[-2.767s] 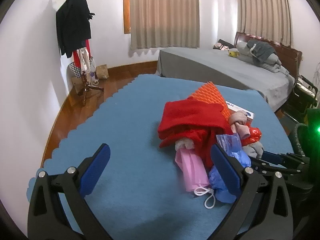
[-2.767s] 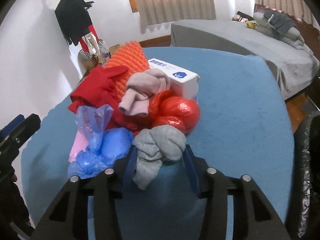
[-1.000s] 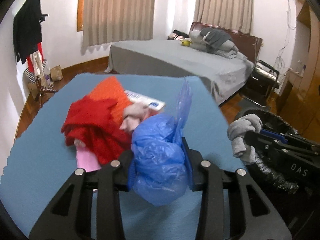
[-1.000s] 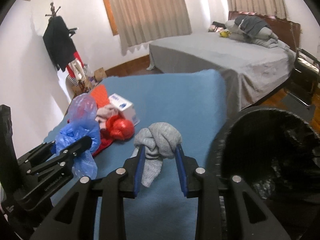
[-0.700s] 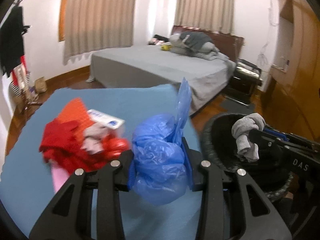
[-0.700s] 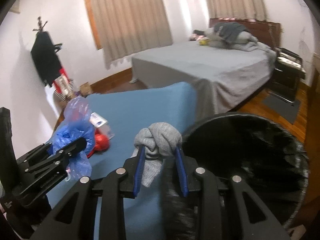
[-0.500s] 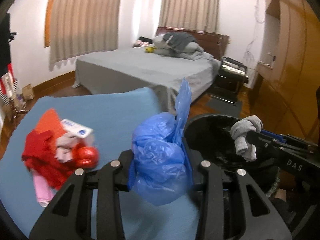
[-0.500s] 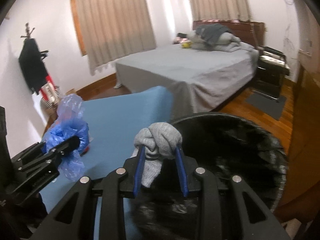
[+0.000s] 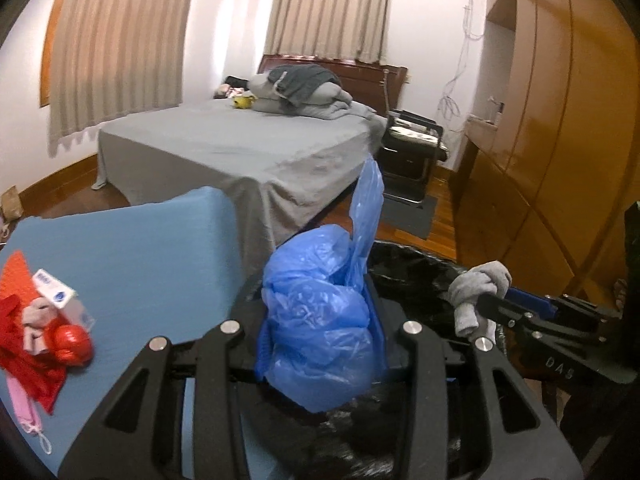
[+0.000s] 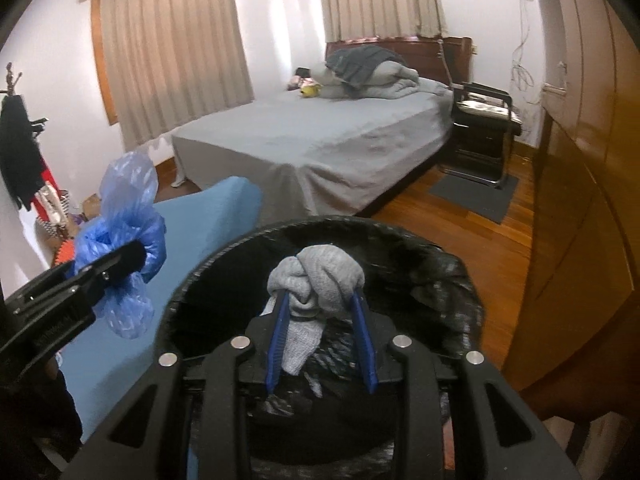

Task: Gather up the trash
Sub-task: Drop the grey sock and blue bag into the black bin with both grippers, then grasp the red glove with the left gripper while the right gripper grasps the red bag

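My left gripper (image 9: 320,320) is shut on a crumpled blue plastic bag (image 9: 320,320) and holds it over the near rim of a black-lined trash bin (image 9: 420,264). My right gripper (image 10: 320,300) is shut on a knotted grey sock (image 10: 316,276) and holds it above the open mouth of the bin (image 10: 440,276). The left gripper with the blue bag (image 10: 124,240) shows at the left of the right wrist view. The right gripper with the sock (image 9: 476,292) shows at the right of the left wrist view.
A blue-covered table (image 9: 140,252) lies left of the bin, with a pile of red cloth (image 9: 32,360), a white box (image 9: 60,300) and a pink mask (image 9: 24,404). A grey bed (image 10: 320,140) stands behind; wooden wardrobes (image 10: 580,200) stand at right.
Both grippers have swung right from the table with their loads and now hang over the bin. The pile on the table has slid to the far left of view.
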Available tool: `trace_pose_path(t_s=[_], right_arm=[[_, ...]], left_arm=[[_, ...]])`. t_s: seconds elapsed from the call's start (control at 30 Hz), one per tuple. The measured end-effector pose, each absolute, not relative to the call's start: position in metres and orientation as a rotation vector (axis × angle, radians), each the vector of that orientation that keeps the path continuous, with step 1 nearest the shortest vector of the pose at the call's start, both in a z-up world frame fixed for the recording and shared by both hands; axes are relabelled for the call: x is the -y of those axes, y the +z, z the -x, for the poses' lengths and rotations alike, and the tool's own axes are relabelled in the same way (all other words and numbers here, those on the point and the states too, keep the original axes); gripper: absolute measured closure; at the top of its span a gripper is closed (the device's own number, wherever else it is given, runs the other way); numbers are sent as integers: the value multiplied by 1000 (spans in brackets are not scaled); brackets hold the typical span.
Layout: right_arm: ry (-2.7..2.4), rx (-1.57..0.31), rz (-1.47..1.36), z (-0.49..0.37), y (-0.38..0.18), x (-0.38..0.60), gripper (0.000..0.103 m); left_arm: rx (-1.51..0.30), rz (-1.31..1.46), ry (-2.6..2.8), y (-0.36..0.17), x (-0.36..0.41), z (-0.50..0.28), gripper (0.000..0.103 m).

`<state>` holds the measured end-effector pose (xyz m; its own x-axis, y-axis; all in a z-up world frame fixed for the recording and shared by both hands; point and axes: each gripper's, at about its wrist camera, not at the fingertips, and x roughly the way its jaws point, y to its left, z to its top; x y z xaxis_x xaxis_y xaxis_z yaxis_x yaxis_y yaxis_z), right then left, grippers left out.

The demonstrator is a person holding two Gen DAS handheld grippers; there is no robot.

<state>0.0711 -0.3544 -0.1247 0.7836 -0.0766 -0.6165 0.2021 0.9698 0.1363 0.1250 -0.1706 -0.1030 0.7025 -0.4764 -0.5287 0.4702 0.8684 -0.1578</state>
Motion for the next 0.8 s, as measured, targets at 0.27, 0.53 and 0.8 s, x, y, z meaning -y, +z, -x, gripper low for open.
trace_pose_path(t_s=[0.27, 0.53, 0.8], right_arm=[[-246, -615, -183, -62, -120, 362, 9], [-159, -608, -182, -85, -116, 323, 6], [2, -598, -151, -123, -116, 245, 6]], left_arm=[[-574, 22, -516, -106, 165, -126, 23], [-549, 1, -344, -101, 104, -135, 18], [-539, -9, -109, -98, 2, -135, 18]])
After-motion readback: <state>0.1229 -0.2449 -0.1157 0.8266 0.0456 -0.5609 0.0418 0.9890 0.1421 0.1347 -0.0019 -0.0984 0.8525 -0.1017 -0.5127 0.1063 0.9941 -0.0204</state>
